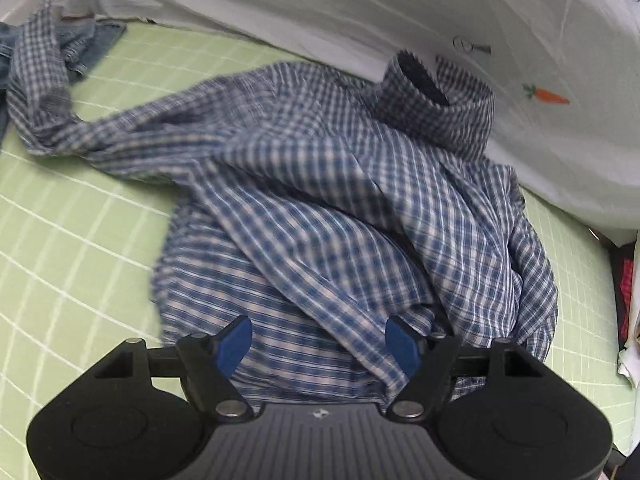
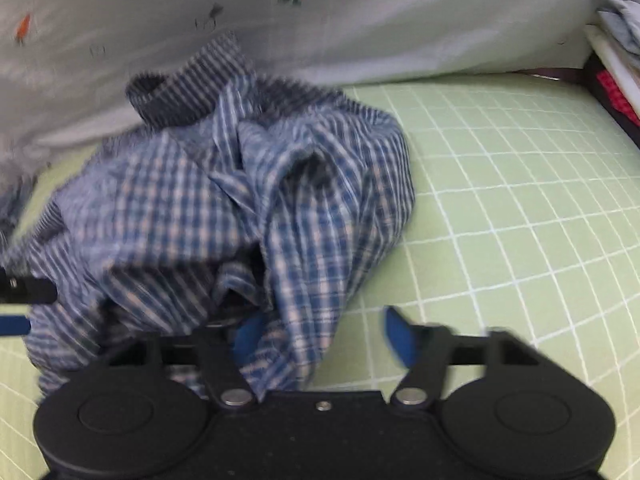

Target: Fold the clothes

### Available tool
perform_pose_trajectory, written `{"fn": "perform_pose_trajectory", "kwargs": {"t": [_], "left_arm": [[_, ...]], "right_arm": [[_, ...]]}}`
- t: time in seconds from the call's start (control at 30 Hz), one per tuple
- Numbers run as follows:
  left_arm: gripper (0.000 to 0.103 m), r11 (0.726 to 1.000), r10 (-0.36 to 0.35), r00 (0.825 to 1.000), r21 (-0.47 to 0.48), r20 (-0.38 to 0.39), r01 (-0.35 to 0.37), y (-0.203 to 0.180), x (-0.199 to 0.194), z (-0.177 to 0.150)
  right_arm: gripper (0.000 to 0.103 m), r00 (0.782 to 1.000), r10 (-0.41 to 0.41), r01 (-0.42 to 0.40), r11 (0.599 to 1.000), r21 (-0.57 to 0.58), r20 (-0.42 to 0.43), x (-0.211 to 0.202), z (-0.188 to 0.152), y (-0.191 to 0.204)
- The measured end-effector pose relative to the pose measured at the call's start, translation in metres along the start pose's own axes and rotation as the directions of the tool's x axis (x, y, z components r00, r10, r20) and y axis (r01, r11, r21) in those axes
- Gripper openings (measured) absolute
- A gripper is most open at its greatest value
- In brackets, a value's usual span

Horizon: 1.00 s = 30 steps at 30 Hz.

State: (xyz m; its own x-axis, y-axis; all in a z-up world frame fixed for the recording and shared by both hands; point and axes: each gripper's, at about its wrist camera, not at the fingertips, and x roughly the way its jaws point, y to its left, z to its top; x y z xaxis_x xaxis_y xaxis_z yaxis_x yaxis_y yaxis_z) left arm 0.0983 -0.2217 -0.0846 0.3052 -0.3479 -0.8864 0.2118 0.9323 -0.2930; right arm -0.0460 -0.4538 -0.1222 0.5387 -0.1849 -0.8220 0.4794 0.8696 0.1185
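Green gridded mat (image 1: 80, 216) covers the worktop, and a white cloth with small carrot prints (image 1: 440, 20) hangs along the back. On the mat lies a crumpled blue checked shirt (image 1: 320, 184), heaped against that cloth, its collar (image 1: 444, 100) standing up at the far side and one sleeve (image 1: 52, 92) trailing off to the left toward some denim (image 1: 92, 40) in the corner.

The left gripper (image 1: 320, 344) is wide, its blue pads over the near hem with fabric between them but not pinched. The right gripper (image 2: 320, 340) is also spread wide at the shirt's right edge; a fold of cloth drapes over its left finger, and the right finger sits over bare mat. This view is blurred, so whether cloth presses on the pads is unclear.

The shirt looks like thin woven cotton: light, limp, quick to bunch and slide over itself, with no risk of breaking. A pinch on a single layer should hold, but thick folds may slip. The better holds are likely stiffer seamed parts: the collar, the shoulders, the hem corners, so the body can be shaken flat before folding.
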Motion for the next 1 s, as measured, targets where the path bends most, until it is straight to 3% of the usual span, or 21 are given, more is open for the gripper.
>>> {"fn": "perform_pose_trajectory", "kwargs": {"t": [0.03, 0.07, 0.1, 0.23, 0.3, 0.37, 0.43, 0.47, 0.5, 0.57, 0.6, 0.63, 0.67, 0.73, 0.77, 0.87, 1.0], "left_arm": [[0.044, 1.0, -0.009, 1.0, -0.006, -0.013, 0.009, -0.001, 0.006, 0.001], [0.034, 1.0, -0.014, 1.0, -0.011, -0.025, 0.014, -0.001, 0.011, 0.002], [0.003, 1.0, -0.011, 0.999, -0.016, -0.04, 0.011, -0.001, 0.018, 0.003], [0.001, 0.999, -0.003, 0.999, -0.052, -0.041, 0.0, 0.007, 0.029, 0.015], [0.0, 0.999, 0.022, 1.0, -0.036, -0.012, -0.023, 0.012, 0.025, 0.023], [0.0, 0.998, 0.04, 0.999, -0.038, 0.01, -0.04, 0.021, 0.022, 0.032], [0.001, 0.997, 0.033, 0.999, -0.065, 0.029, -0.031, 0.032, 0.019, 0.04], [0.001, 0.997, 0.019, 0.999, -0.079, 0.041, -0.016, 0.038, 0.017, 0.043], [0.001, 0.996, 0.012, 0.999, -0.084, 0.05, -0.008, 0.041, 0.016, 0.045], [0.003, 0.997, 0.024, 0.999, -0.075, 0.048, -0.02, 0.044, 0.015, 0.047], [0.005, 0.998, 0.028, 0.999, -0.065, 0.043, -0.025, 0.044, 0.015, 0.047], [0.008, 0.998, 0.029, 0.999, -0.061, 0.042, -0.026, 0.043, 0.014, 0.044], [0.018, 0.998, 0.021, 0.999, -0.058, 0.038, -0.019, 0.043, 0.014, 0.041], [0.035, 0.998, 0.001, 1.0, -0.055, 0.029, 0.001, 0.042, 0.012, 0.035], [0.037, 0.998, -0.01, 1.0, -0.056, 0.024, 0.011, 0.041, 0.012, 0.032], [0.042, 0.998, -0.031, 0.999, -0.048, -0.006, 0.031, 0.039, 0.017, 0.024], [0.04, 0.999, -0.042, 0.998, -0.036, -0.043, 0.04, 0.035, 0.027, 0.016]], "right_arm": [[0.024, 1.0, 0.008, -0.008, 1.0, -0.002, -0.011, 0.002, 0.001, -0.004], [0.005, 1.0, 0.016, -0.016, 1.0, -0.009, -0.014, 0.001, 0.001, -0.008], [0.003, 1.0, 0.015, -0.015, 1.0, -0.023, -0.013, -0.001, 0.002, -0.013], [0.002, 0.995, -0.065, 0.071, 0.994, -0.08, 0.076, -0.016, 0.026, -0.039], [0.002, 0.975, -0.162, 0.174, 0.982, -0.069, 0.15, -0.024, 0.048, -0.061], [0.002, 0.928, -0.292, 0.307, 0.951, -0.032, 0.232, -0.03, 0.073, -0.086], [0.009, 0.868, -0.407, 0.421, 0.907, 0.014, 0.284, -0.031, 0.093, -0.104], [0.02, 0.839, -0.458, 0.472, 0.881, 0.027, 0.294, -0.029, 0.101, -0.109], [0.033, 0.823, -0.493, 0.509, 0.86, 0.016, 0.282, -0.024, 0.104, -0.109], [0.049, 0.835, -0.493, 0.503, 0.864, 0.024, 0.246, -0.021, 0.1, -0.102], [0.059, 0.855, -0.467, 0.468, 0.882, 0.049, 0.226, -0.022, 0.095, -0.098], [0.064, 0.889, -0.413, 0.402, 0.91, 0.096, 0.199, -0.022, 0.087, -0.094], [0.071, 0.917, -0.362, 0.339, 0.929, 0.15, 0.167, -0.023, 0.077, -0.091], [0.075, 0.956, -0.268, 0.231, 0.937, 0.262, 0.116, -0.023, 0.056, -0.08], [0.078, 0.97, -0.223, 0.183, 0.934, 0.307, 0.099, -0.023, 0.046, -0.073], [0.079, 0.994, -0.1, 0.076, 0.931, 0.357, 0.051, -0.014, 0.024, -0.048], [0.079, 1.0, 0.002, 0.001, 0.949, 0.316, -0.007, 0.009, 0.018, -0.016]]}}
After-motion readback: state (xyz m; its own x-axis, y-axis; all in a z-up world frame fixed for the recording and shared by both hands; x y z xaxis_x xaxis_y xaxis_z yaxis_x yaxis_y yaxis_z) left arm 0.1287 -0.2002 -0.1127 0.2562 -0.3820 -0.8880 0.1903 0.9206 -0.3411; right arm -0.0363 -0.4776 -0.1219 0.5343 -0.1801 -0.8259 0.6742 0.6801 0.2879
